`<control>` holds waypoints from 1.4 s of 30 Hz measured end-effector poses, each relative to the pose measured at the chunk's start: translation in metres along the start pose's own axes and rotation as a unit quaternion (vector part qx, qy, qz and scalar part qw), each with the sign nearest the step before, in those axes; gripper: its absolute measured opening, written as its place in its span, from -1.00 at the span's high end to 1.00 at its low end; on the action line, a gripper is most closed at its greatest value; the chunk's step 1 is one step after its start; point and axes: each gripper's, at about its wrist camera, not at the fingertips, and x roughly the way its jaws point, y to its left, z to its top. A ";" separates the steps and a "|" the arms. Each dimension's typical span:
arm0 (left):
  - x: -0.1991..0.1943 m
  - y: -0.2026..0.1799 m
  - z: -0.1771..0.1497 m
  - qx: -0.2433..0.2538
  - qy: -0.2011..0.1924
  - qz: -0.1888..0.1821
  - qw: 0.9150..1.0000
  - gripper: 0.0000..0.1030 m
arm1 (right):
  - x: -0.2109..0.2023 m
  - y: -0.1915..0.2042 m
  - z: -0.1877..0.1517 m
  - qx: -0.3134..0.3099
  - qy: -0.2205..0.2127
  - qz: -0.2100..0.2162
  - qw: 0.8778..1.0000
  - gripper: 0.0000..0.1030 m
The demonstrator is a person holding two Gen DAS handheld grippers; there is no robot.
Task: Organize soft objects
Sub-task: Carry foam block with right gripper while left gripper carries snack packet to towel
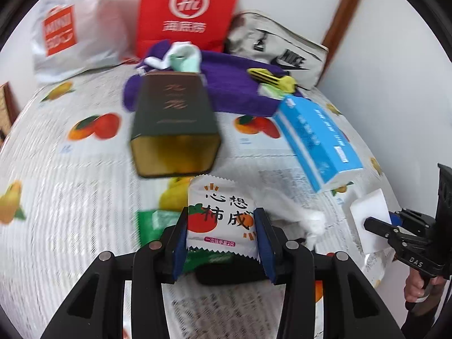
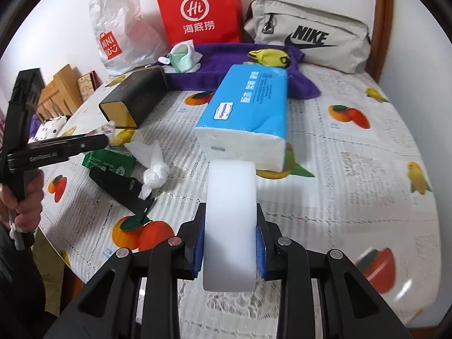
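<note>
the left claw [image 1: 221, 243] is gripping a packet [image 1: 221, 220] by its side edges, its long axis running straight ahead toward the open tin [image 1: 173, 124]. the right claw [image 2: 230, 243] is clamping a sponge [image 2: 230, 223], pointing lengthwise at the tissue pack [image 2: 245, 113] on the tabletop [image 2: 353, 169].

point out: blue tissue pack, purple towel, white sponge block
blue tissue pack [image 2: 248, 104]: right wrist view, on its blue top face.
purple towel [image 1: 234, 84]: left wrist view, on the flat middle of the cloth.
white sponge block [image 2: 230, 220]: right wrist view, on its broad white face between the pads.
</note>
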 end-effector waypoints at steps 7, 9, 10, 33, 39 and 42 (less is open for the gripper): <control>0.006 0.014 -0.010 -0.033 0.006 0.032 0.999 0.21 | 0.019 0.002 -0.001 -0.024 0.015 0.009 1.000 0.43; 0.008 0.016 -0.012 -0.038 0.010 0.041 0.998 0.21 | 0.020 0.000 0.000 -0.024 0.019 0.014 0.999 0.43; 0.008 0.017 -0.012 -0.043 0.011 0.043 0.998 0.21 | 0.020 0.000 0.001 -0.028 0.023 0.017 0.999 0.43; -0.043 0.020 0.061 -0.084 -0.044 0.028 0.995 0.21 | -0.018 -0.008 0.083 -0.053 -0.042 0.088 0.994 0.43; -0.040 0.024 0.086 -0.081 -0.050 0.026 0.995 0.20 | -0.013 -0.006 0.116 -0.058 -0.055 0.078 0.994 0.43; -0.034 0.024 0.100 -0.073 -0.047 0.027 0.996 0.20 | -0.008 -0.007 0.135 -0.057 -0.061 0.071 0.994 0.43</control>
